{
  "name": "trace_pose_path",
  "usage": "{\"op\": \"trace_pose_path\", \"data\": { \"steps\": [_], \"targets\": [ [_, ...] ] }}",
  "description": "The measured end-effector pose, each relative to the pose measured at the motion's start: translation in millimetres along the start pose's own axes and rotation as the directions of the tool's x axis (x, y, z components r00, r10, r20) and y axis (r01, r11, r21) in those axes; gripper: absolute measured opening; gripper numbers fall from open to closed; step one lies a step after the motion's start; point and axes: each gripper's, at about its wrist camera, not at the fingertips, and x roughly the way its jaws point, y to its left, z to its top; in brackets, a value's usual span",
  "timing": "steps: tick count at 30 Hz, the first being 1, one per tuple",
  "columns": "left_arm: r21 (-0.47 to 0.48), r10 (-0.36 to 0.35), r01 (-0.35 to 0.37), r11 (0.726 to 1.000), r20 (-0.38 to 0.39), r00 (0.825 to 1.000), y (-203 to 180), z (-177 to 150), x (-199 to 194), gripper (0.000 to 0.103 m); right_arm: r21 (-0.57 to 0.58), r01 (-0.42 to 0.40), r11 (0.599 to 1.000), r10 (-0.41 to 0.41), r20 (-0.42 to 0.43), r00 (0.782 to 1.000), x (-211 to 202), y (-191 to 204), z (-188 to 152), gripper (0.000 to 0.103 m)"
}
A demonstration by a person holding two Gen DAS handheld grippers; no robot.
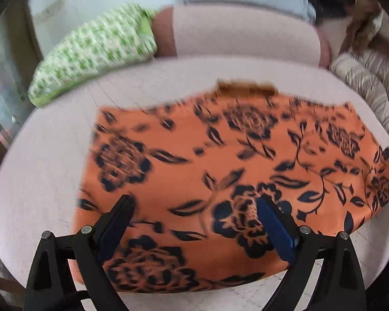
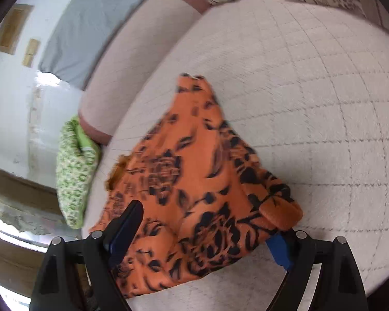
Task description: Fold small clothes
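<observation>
An orange garment (image 1: pixel 220 155) with a black flower print lies flat on the pale quilted bed (image 1: pixel 39 168). A plain orange edge shows at its far side. My left gripper (image 1: pixel 194 202) hovers over the garment's near part, its fingers wide apart and open, with the cloth only below them. In the right wrist view the same garment (image 2: pixel 194 168) lies bunched, one corner pointing away. My right gripper (image 2: pixel 205 223) is open and straddles the near end of the cloth. A folded lip of the cloth drapes over its right finger (image 2: pixel 280 251); the left finger (image 2: pixel 129 223) stands free.
A green-and-white patterned cloth (image 1: pixel 90 51) (image 2: pixel 75 171) lies at the bed's left edge. A pink bolster (image 1: pixel 246 33) runs along the far side, with grey fabric (image 2: pixel 90 31) behind it. Striped cushions (image 1: pixel 370 83) sit at the far right. Bare quilt (image 2: pixel 311 103) lies right of the garment.
</observation>
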Motion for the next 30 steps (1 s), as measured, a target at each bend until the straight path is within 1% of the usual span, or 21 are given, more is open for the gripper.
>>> {"op": "trace_pose_path", "data": {
  "steps": [2, 4, 5, 6, 7, 8, 11, 12, 13, 14, 15, 16, 17, 19, 20, 21, 22, 24, 26, 29, 30],
  "targets": [
    [-0.012, 0.045, -0.045, 0.999, 0.003, 0.999, 7.5, -6.3, 3.6, 0.096, 0.02, -0.006, 1.0, 0.006, 0.0, 1.0, 3.7, -7.0, 0.6, 0.089],
    [-0.002, 0.016, -0.017, 1.0, -0.139, 0.99, 9.2, -18.0, 36.3, 0.097, 0.003, -0.005, 1.0, 0.005, 0.009, 1.0, 6.2, -7.4, 1.3, 0.087],
    [-0.001, 0.013, -0.013, 1.0, -0.099, 0.995, 10.4, -21.0, 37.7, 0.1, -0.008, 0.003, 1.0, -0.003, 0.007, 1.0, 9.7, -6.7, 2.9, 0.079],
    [0.012, 0.021, -0.02, 1.0, -0.089, 0.996, 9.5, -20.0, 35.6, 0.099, -0.027, 0.019, 0.999, -0.02, -0.003, 1.0, 13.0, -4.3, 4.6, 0.045],
    [0.015, 0.022, -0.021, 1.0, -0.105, 0.994, 8.2, -17.5, 34.1, 0.097, -0.045, 0.039, 0.998, -0.041, -0.032, 0.999, 17.2, -2.2, 6.4, 0.023],
    [-0.006, 0.015, -0.016, 1.0, -0.102, 0.995, 9.4, -13.2, 27.4, 0.093, -0.046, 0.056, 0.997, -0.059, -0.057, 0.997, 20.5, -1.8, 8.0, 0.023],
    [-0.037, 0.019, -0.018, 0.999, 0.047, 0.999, 10.9, 0.0, -2.9, 0.093, -0.095, 0.092, 0.991, -0.096, -0.046, 0.994, 17.4, 6.5, 8.4, 0.025],
    [-0.036, 0.004, -0.003, 0.999, 0.036, 0.999, 9.9, 1.1, 0.4, 0.092, -0.098, 0.101, 0.99, -0.107, -0.05, 0.993, 18.0, 7.4, 7.5, 0.027],
    [-0.036, -0.027, 0.026, 0.999, -0.007, 1.0, 8.0, 1.3, 11.8, 0.093, -0.086, 0.107, 0.991, -0.111, -0.048, 0.993, 18.2, 5.6, 7.2, 0.031],
    [-0.027, -0.045, 0.043, 0.999, -0.094, 0.995, 4.3, -2.0, 31.8, 0.093, -0.075, 0.11, 0.991, -0.114, -0.047, 0.992, 18.9, 4.0, 7.3, 0.033],
    [-0.015, -0.04, 0.039, 0.999, -0.153, 0.987, 3.2, -7.9, 49.3, 0.096, -0.07, 0.107, 0.992, -0.111, -0.047, 0.993, 19.8, 3.7, 7.8, 0.033],
    [-0.003, -0.036, 0.036, 0.999, -0.103, 0.994, 3.1, -10.6, 46.2, 0.096, -0.078, 0.116, 0.99, -0.12, -0.042, 0.992, 19.4, 5.6, 8.0, 0.034],
    [0.002, -0.041, 0.041, 0.999, -0.1, 0.994, 3.5, -10.6, 41.1, 0.093, -0.099, 0.13, 0.987, -0.135, -0.043, 0.99, 19.5, 10.5, 8.4, 0.033],
    [-0.068, -0.105, 0.101, 0.993, -0.053, 0.993, 17.0, -8.9, 22.4, 0.09, -0.204, 0.16, 0.966, -0.167, -0.017, 0.986, 12.3, 37.0, 7.1, 0.019],
    [-0.106, -0.113, 0.111, 0.988, -0.008, 0.994, 27.1, -9.1, 11.6, 0.09, -0.256, 0.161, 0.953, -0.165, 0.006, 0.986, 7.0, 50.9, 5.3, 0.019],
    [-0.164, -0.082, 0.091, 0.982, 0.058, 0.995, 45.5, -11.9, -5.1, 0.09, -0.315, 0.158, 0.936, -0.155, 0.034, 0.987, -1.0, 72.6, 1.4, 0.017],
    [-0.202, -0.067, 0.084, 0.976, 0.089, 0.994, 57.5, -16.3, -12.4, 0.09, -0.358, 0.148, 0.922, -0.139, 0.052, 0.989, -7.3, 91.1, -2.3, 0.015],
    [-0.334, -0.022, 0.074, 0.94, 0.155, 0.988, 99.0, -32.6, -28.6, 0.09, -0.477, 0.129, 0.869, -0.096, 0.094, 0.991, -22.7, 143.3, -19.9, 0.015],
    [-0.45, 0.047, 0.035, 0.892, 0.17, 0.984, 135.8, -48.6, -34.8, 0.09, -0.578, 0.094, 0.811, -0.046, 0.098, 0.994, -33.0, 190.6, -45.7, 0.015],
    [-0.583, 0.168, -0.041, 0.811, 0.165, 0.972, 185.7, -80.6, -36.9, 0.09, -0.701, 0.018, 0.713, 0.017, 0.043, 0.999, -32.0, 258.0, -101.4, 0.015],
    [-0.614, 0.188, -0.058, 0.787, 0.149, 0.971, 199.4, -90.6, -33.5, 0.09, -0.727, 0.004, 0.686, 0.019, 0.023, 1.0, -25.4, 269.4, -117.1, 0.015]
  ]
}}
